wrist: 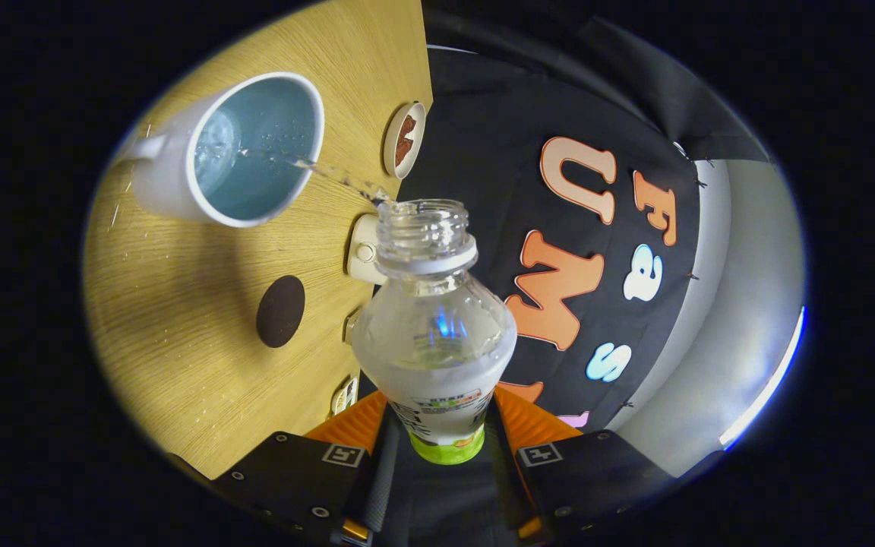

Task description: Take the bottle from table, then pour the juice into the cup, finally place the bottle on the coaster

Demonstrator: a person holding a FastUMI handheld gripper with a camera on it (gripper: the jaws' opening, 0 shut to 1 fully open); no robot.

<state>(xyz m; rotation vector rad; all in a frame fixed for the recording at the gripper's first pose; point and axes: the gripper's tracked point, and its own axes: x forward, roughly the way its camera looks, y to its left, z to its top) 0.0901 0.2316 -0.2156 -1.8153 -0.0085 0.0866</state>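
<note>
The gripper (443,425) is closed on the bottle (435,334), both fingers pressing its labelled lower body. The bottle is uncapped and tilted toward the cup (179,190); a thin stream of clear liquid (331,173) runs from its mouth into the cup. The cup, white outside and pale blue inside, stands on the wooden table (179,365) and holds some liquid. A dark round coaster (280,311) lies on the table between cup and fingers.
</note>
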